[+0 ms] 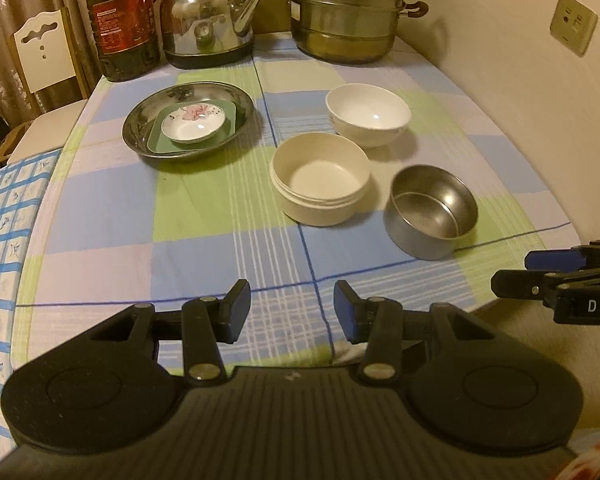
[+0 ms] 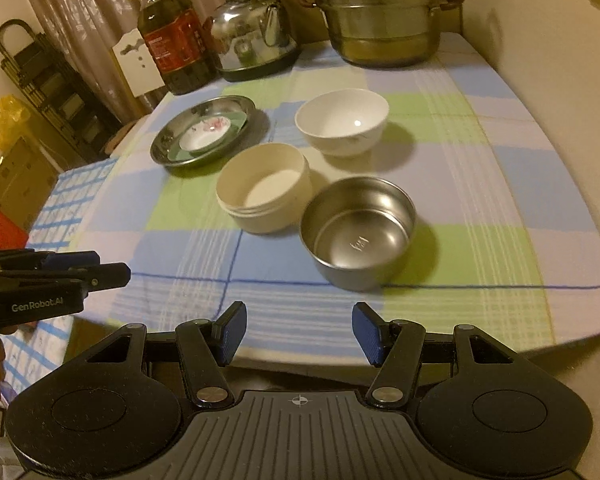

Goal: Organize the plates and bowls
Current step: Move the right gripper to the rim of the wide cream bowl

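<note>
On the checked tablecloth a steel plate (image 1: pixel 140 136) (image 2: pixel 168 144) carries a green square dish (image 1: pixel 156 142) with a small flowered saucer (image 1: pixel 192 124) (image 2: pixel 206 134) on top. To its right stand a white china bowl (image 1: pixel 368 114) (image 2: pixel 342 120), a cream plastic bowl (image 1: pixel 320 178) (image 2: pixel 264 186) and a steel bowl (image 1: pixel 432 212) (image 2: pixel 358 232). My left gripper (image 1: pixel 292 306) hangs open and empty over the table's near edge. My right gripper (image 2: pixel 299 330) is open and empty too, just in front of the steel bowl. Each gripper also pokes in at the other view's side edge.
Along the far edge stand an oil bottle (image 1: pixel 120 20) (image 2: pixel 172 36), a steel kettle (image 1: pixel 208 20) (image 2: pixel 256 32) and a stacked steamer pot (image 1: pixel 348 12) (image 2: pixel 380 12). A wall (image 1: pixel 520 80) runs along the right. A chair (image 1: pixel 44 52) and a blue-checked cloth (image 1: pixel 4 240) lie left.
</note>
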Action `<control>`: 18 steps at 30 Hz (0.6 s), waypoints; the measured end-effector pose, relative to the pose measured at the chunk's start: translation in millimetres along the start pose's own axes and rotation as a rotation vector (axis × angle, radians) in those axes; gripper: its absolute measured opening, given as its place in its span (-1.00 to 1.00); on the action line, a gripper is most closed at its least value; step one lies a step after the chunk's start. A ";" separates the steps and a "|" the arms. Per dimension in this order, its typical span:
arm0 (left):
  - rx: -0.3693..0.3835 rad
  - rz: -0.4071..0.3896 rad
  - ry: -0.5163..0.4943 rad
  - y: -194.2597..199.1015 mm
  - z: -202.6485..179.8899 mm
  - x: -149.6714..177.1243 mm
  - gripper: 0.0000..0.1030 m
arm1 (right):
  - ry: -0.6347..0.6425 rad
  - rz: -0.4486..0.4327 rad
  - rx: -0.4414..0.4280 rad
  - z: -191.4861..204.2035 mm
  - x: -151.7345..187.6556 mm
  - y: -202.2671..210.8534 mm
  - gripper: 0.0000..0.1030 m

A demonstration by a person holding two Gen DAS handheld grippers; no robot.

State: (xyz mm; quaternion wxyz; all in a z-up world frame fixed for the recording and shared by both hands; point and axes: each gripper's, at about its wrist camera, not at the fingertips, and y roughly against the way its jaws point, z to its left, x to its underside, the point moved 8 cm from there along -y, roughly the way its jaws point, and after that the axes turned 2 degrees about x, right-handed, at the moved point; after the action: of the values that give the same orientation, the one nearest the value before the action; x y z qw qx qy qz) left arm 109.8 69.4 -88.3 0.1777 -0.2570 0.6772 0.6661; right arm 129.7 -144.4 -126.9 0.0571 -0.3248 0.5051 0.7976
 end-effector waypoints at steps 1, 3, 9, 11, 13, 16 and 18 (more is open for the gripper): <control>-0.001 0.000 0.000 0.8 -3.4 2.3 -0.17 | 0.000 0.001 0.000 -1.6 2.1 1.9 0.14; -0.005 0.001 0.001 2.8 -9.3 6.0 -0.17 | -0.001 0.005 0.005 -6.5 6.0 5.7 0.14; -0.012 0.003 0.000 7.2 -26.1 13.0 -0.17 | -0.014 0.005 0.013 -21.6 13.7 15.4 0.14; -0.015 0.002 0.000 8.2 -29.3 13.6 -0.17 | -0.019 0.004 0.012 -26.2 15.1 18.1 0.14; -0.018 0.000 0.001 8.7 -32.5 13.5 -0.17 | -0.022 0.003 0.012 -30.2 15.7 20.3 0.14; -0.023 0.000 0.005 8.7 -36.9 14.6 -0.17 | -0.024 0.004 0.014 -35.2 16.6 22.7 0.14; -0.025 0.002 0.009 8.7 -39.2 15.5 -0.17 | -0.025 0.008 0.014 -37.2 17.6 23.1 0.14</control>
State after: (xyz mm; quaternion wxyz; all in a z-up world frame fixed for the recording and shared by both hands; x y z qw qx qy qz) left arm 96.2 28.6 -88.3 0.1707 -0.2617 0.6700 0.6735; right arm 123.4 -191.0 -129.6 0.0627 -0.3124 0.5113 0.7982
